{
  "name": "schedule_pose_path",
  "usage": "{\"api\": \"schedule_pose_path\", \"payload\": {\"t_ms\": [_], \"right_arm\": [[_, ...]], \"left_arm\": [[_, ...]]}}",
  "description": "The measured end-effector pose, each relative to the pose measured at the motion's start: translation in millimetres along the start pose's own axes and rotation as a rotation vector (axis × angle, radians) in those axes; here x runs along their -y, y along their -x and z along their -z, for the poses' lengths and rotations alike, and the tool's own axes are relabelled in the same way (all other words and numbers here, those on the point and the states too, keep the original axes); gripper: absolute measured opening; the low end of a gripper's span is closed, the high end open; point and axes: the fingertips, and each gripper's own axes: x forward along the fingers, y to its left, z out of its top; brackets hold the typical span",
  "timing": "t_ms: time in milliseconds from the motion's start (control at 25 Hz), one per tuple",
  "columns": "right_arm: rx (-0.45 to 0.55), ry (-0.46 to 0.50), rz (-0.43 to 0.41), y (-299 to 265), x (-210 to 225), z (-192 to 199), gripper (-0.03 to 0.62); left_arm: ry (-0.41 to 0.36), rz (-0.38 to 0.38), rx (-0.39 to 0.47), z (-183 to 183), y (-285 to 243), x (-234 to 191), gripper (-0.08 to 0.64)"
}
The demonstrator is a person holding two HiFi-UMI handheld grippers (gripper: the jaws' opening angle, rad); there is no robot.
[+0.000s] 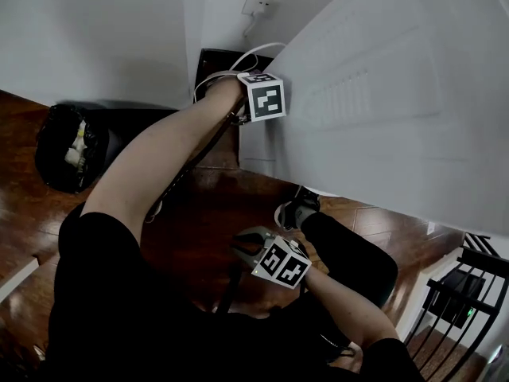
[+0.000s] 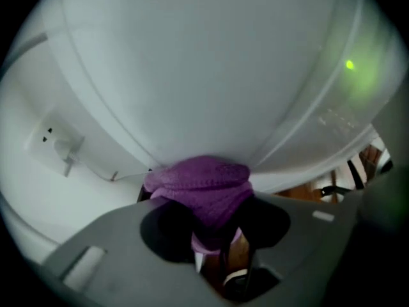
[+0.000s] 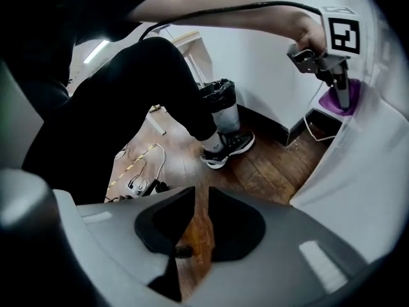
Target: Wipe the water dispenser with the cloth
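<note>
Against the white side panel of the water dispenser (image 2: 192, 62), the fingers (image 2: 167, 232) of the left gripper (image 2: 214, 226) are clenched on a bunched purple cloth (image 2: 201, 184), whose wad is pressed onto the panel near its rear edge. A green lamp (image 2: 349, 64) glows further along the casing. The right gripper (image 3: 198, 216) hangs low by the person's knee, well apart from the dispenser. Its fingers (image 3: 238, 229) stand only a slit apart with nothing between them, and wooden floor (image 3: 268, 165) shows through the gap. The step in hand looks like a wiping stroke on the side of the casing. The next move likely calls for steady pressure while the wad slides along the panel, and for steering clear of the white cable (image 1: 238, 60) behind the machine. The one container in view is a black bin (image 1: 67, 146) on the floor by the wall, lined with a dark bag. It holds some pale rubbish that is too small to identify.
</note>
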Motion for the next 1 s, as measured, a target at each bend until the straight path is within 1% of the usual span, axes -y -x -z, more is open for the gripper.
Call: {"api": "schedule_pose_path", "payload": {"t_ms": [40, 80, 200, 280, 320, 360, 400, 440, 480, 520, 560, 600, 680, 760, 800, 840, 880, 1000], "right_arm": [[0.002, -0.029, 0.01, 3, 3, 8, 0.071], [0.006, -0.063, 0.022, 5, 8, 16, 0.071], [0.008, -0.157, 0.055, 12, 21, 36, 0.071], [-0.002, -0.166, 0.067, 13, 25, 41, 0.067], [-0.009, -0.158, 0.071, 13, 24, 42, 0.067], [-0.014, -0.145, 0.072, 12, 22, 42, 0.067], [-0.018, -0.13, 0.071, 10, 20, 40, 0.067], [-0.022, -0.11, 0.07, 8, 18, 38, 0.067], [-0.028, -0.082, 0.071, 7, 16, 34, 0.067], [-0.034, -0.049, 0.072, 6, 14, 30, 0.064], [-0.036, -0.018, 0.072, 5, 12, 26, 0.061], [-0.033, 0.008, 0.07, 4, 11, 23, 0.06], [-0.018, 0.039, 0.06, 2, 10, 16, 0.055], [-0.01, 0.045, 0.047, 1, 10, 15, 0.054], [-0.013, 0.046, 0.042, 0, 9, 17, 0.054], [-0.02, 0.047, 0.037, -1, 9, 19, 0.054], [-0.027, 0.051, 0.032, -2, 9, 20, 0.054], [-0.037, 0.067, 0.008, -4, 5, 20, 0.054]], "left_arm": [[0.0, 0.022, 0.006, 0, 3, 11, 0.192], [-0.013, 0.055, 0.012, 1, 8, 31, 0.192], [-0.114, 0.182, 0.044, 2, 20, 120, 0.192], [-0.134, 0.238, 0.061, 6, 22, 164, 0.192], [-0.131, 0.25, 0.064, 8, 19, 172, 0.192], [-0.125, 0.248, 0.066, 10, 14, 170, 0.192], [-0.109, 0.227, 0.069, 12, 7, 156, 0.192], [-0.081, 0.187, 0.078, 11, -1, 132, 0.192], [-0.05, 0.128, 0.094, 9, -8, 100, 0.192], [-0.03, 0.052, 0.113, 5, -13, 64, 0.192], [-0.025, -0.024, 0.126, 2, -17, 29, 0.192], [-0.029, -0.075, 0.122, 1, -19, 3, 0.192], [-0.034, -0.105, 0.087, 4, -21, -25, 0.192], [-0.03, -0.11, 0.062, 6, -20, -31, 0.192], [-0.026, -0.094, 0.052, 6, -19, -23, 0.192], [-0.027, -0.06, 0.042, 7, -19, -6, 0.192], [-0.039, -0.012, 0.034, 7, -19, 20, 0.192], [-0.114, 0.169, 0.003, 15, -18, 130, 0.192]]}}
